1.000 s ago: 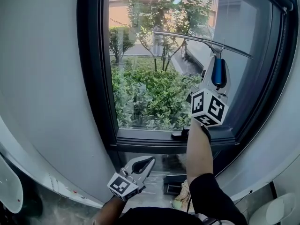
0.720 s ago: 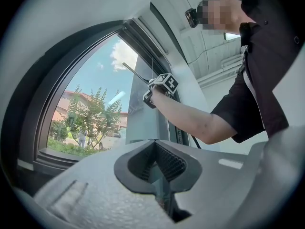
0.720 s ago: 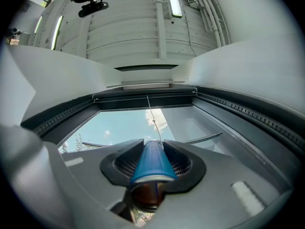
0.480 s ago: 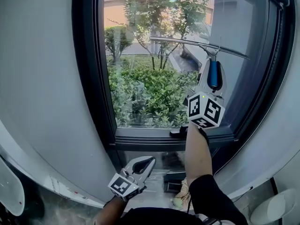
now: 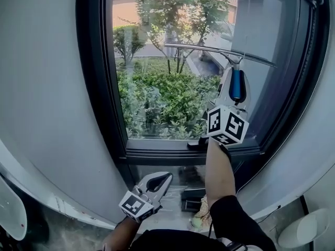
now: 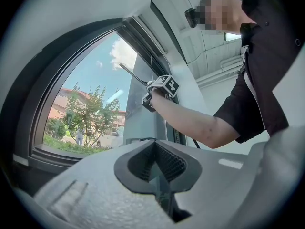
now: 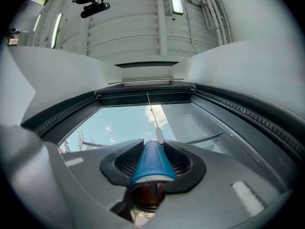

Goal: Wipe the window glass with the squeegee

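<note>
Against the glass: squeegee blade.
Right gripper: clamped on squeegee's blue handle.
Left gripper: closed, empty, held low.

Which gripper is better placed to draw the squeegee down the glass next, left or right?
Right. The right gripper is shut on the squeegee, its blade up at the window glass. The left gripper hangs low, below the sill, shut and empty.
</note>
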`<state>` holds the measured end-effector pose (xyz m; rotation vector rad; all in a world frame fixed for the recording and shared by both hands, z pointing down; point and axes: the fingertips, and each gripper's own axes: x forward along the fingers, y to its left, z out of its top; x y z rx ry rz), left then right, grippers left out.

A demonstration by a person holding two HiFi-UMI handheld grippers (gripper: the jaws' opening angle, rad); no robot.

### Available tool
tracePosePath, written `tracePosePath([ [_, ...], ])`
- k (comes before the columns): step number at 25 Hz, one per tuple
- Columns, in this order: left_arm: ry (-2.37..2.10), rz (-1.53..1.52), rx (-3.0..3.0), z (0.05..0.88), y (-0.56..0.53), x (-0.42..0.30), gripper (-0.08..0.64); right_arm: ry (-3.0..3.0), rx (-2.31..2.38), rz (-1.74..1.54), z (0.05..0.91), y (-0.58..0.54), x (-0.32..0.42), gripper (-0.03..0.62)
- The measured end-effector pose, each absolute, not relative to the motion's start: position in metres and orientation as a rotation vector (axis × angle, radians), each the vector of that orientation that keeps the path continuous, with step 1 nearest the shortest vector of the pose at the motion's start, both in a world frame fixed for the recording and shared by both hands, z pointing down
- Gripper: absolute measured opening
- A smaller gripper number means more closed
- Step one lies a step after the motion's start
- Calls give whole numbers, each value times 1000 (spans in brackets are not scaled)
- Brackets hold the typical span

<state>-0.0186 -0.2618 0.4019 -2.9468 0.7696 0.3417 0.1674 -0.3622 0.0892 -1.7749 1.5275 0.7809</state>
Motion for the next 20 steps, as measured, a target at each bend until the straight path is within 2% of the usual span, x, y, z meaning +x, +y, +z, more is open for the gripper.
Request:
tracePosePath([
  [20,792,333,-2989,410,-256,-16,-2,1547,-1805,753,116,-360,167,129],
])
